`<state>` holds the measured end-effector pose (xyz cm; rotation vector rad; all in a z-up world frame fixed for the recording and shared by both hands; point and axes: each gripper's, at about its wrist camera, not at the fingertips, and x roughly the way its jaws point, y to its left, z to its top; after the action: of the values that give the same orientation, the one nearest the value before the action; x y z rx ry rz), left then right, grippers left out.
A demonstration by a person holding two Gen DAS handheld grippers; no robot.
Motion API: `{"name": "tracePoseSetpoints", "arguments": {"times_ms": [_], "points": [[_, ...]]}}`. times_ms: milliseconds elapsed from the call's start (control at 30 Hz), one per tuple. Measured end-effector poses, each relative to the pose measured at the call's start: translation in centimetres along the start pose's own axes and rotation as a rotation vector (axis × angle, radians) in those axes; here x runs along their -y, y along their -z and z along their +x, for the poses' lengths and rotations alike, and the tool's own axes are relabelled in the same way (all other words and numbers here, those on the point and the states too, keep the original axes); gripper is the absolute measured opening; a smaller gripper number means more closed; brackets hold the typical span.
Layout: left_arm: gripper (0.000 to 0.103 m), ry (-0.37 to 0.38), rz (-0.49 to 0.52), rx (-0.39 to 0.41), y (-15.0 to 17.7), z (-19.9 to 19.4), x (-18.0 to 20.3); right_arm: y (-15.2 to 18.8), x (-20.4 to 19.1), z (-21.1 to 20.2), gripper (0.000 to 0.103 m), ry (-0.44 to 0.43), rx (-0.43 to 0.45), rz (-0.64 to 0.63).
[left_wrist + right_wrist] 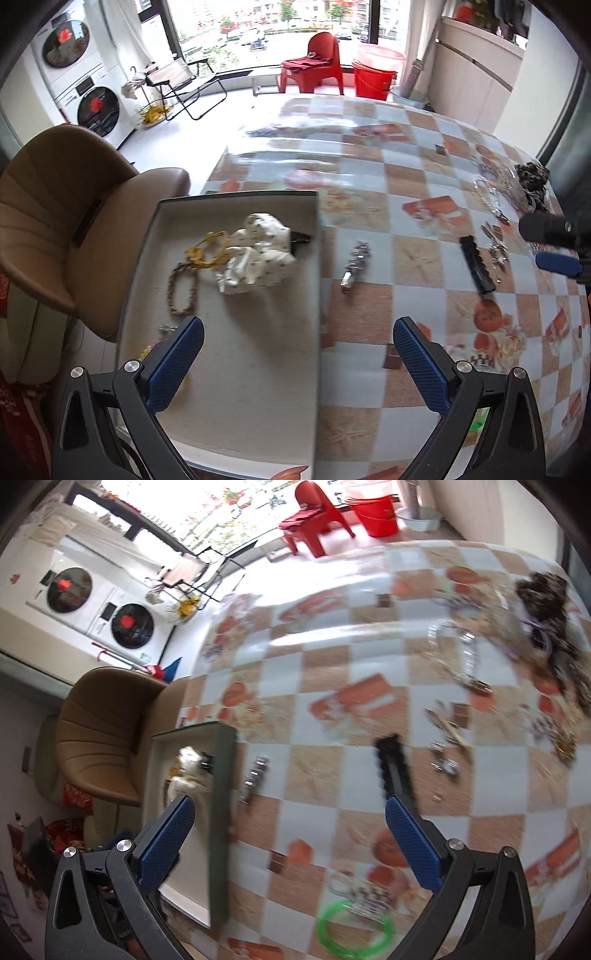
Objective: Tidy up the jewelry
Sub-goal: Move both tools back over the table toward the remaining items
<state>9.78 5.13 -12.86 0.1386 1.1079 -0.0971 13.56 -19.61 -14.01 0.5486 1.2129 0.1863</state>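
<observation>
Roughly a third done, judging by what sits where. Left claw (298,363) is wide open and empty, hanging over the near right edge of the box (236,406). Right claw (290,843) is also wide open with nothing between the pads, over the counter (314,657) just right of the box.

Already in the box, ahead and left of the left claw:
- white spotted scrunchie (258,254)
- yellow band (210,251), touching the scrunchie
- braided bracelet (183,291), just beside the yellow band
- a small item by the left claw's left pad, too hidden to name

Still loose on the counter:
- silver hair clip (354,266), ahead of the left claw, just outside the box wall
- black hair clip (393,768), just ahead of the right claw's right pad
- small silver pieces (445,762), ahead and right of the right claw
- chain (467,657) and dark scrunchie (546,602), far ahead to the right, blurred
- green ring (354,932) with a tangle of something touching it, low between the right claw's fingers

My read: the silver clip is the left claw's easiest next pick and the black clip is the right's. The far pile is too smeared to count.
</observation>
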Motion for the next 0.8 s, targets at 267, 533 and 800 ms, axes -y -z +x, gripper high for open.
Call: {"name": "tracePoseSetpoints", "arguments": {"times_ms": [267,533,800], "points": [[0.103,0.07,0.064,-0.039,0.2,1.0,4.7,2.0,6.2,-1.7,0.103,0.088,-0.017,0.08],[0.103,0.106,0.097,-0.078,-0.3,3.1,8.0,1.8,9.0,-1.6,0.103,0.175,-0.028,0.079],[0.103,0.06,0.104,-0.093,-1.2,5.6,8.6,0.5,10.3,-0.3,0.103,0.257,-0.05,0.005]]}}
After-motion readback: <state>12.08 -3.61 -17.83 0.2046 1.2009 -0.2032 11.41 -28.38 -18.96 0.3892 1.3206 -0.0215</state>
